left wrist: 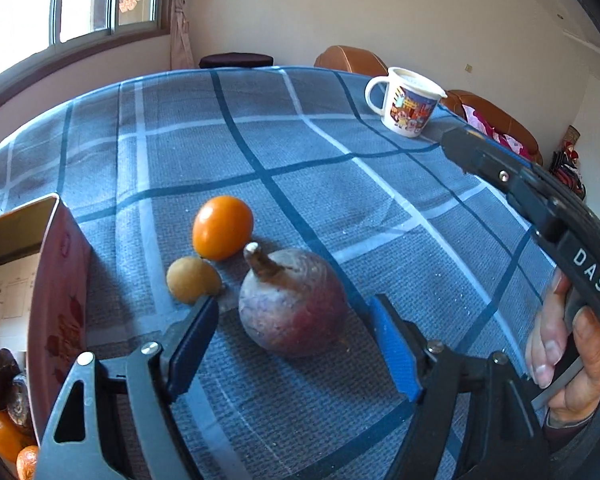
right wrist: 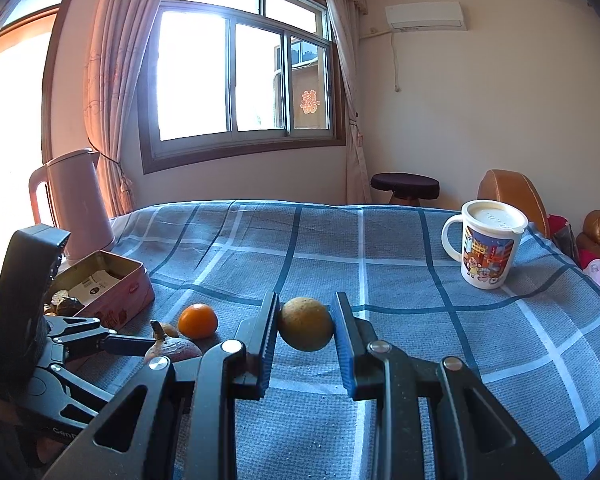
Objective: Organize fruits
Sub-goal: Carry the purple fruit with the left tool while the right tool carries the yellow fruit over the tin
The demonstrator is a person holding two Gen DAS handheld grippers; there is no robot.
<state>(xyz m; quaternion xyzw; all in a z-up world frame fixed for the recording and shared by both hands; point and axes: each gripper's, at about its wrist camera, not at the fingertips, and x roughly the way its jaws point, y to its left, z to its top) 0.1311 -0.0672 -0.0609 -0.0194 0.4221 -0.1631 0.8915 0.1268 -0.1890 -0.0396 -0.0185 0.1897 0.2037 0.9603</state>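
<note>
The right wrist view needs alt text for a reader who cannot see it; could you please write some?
The right gripper clamps a yellowish-brown round fruit above a blue plaid tablecloth. At left, the left gripper reaches a purple stemmed fruit near an orange and pink tin.

Bright window (right wrist: 236, 76) glare, sharp focus, fisheye-bent edges

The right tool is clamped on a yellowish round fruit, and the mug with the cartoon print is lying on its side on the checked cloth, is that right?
Not quite. The mug stands upright on the checked cloth, as the right wrist view shows. The rest holds: the right tool is clamped on the yellowish round fruit.
</note>
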